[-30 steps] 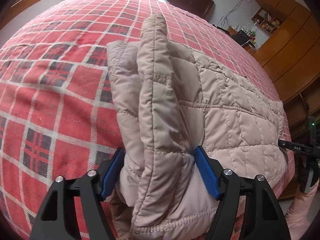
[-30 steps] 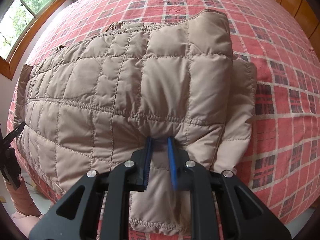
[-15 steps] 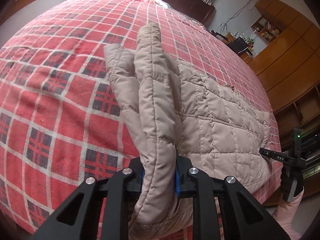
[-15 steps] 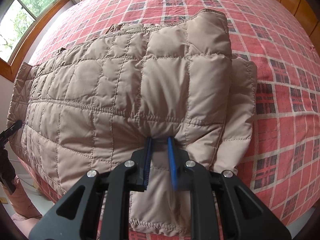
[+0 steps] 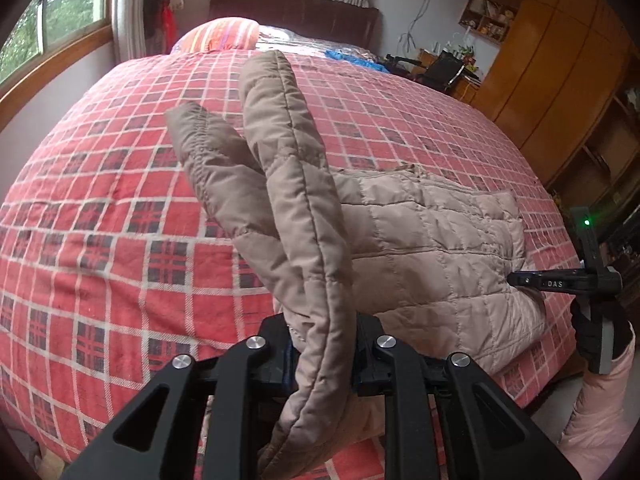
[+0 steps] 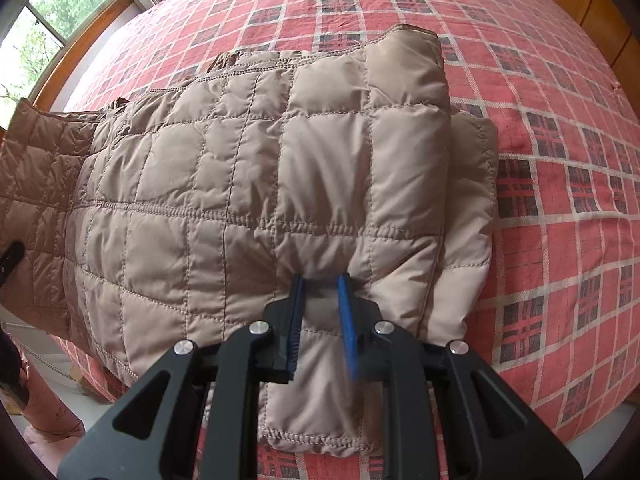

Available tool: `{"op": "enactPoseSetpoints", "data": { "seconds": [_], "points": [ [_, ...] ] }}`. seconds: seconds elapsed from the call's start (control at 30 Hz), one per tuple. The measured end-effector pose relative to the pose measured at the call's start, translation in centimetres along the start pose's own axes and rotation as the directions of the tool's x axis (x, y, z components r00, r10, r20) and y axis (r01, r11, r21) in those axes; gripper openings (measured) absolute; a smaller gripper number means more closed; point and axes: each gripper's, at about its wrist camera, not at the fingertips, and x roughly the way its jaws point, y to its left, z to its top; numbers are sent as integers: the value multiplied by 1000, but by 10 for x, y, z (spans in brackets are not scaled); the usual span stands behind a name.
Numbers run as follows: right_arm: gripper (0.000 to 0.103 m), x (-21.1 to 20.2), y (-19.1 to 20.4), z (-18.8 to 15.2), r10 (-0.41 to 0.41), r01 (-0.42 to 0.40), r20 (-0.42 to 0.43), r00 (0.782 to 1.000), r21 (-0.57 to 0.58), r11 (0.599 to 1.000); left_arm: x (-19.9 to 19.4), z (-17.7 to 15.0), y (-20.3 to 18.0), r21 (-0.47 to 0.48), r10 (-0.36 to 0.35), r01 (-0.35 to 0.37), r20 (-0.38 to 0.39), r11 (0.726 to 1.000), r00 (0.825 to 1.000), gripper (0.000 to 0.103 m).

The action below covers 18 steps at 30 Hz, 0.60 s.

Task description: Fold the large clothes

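A beige quilted jacket (image 6: 256, 184) lies partly folded near the front edge of a bed with a red plaid cover (image 6: 560, 160). My left gripper (image 5: 322, 344) is shut on a thick fold of the jacket (image 5: 292, 200) and holds that end raised off the bed. My right gripper (image 6: 320, 296) is shut on a pinch of the jacket's near edge, blue pads pressing the fabric from both sides. In the left wrist view the right gripper (image 5: 520, 279) shows at the jacket's far end. The jacket's underside is hidden.
The bed cover (image 5: 100, 220) stretches far to a striped pillow (image 5: 224, 36) and a dark headboard (image 5: 296, 12). Windows (image 5: 52, 24) line the left wall; wooden cabinets (image 5: 560, 60) stand on the right. A pink sleeve (image 5: 600, 420) is at the bed's edge.
My left gripper went from open around the jacket's fold to shut on it, then lifted that end upward. The right gripper kept its hold and barely moved.
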Motion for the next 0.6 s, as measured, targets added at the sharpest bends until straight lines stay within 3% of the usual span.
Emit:
{"op": "enactPoseSetpoints", "data": {
  "seconds": [0.33,0.6],
  "points": [
    [18,11,11,0,-2,2,-3,1000,0,1000,25,11,-57,48,-31,34,-46,998,998,21],
    [18,16,11,1,3,-3,-6,1000,0,1000,31,18,-75,54,-54,56,-40,997,998,21]
  ]
}}
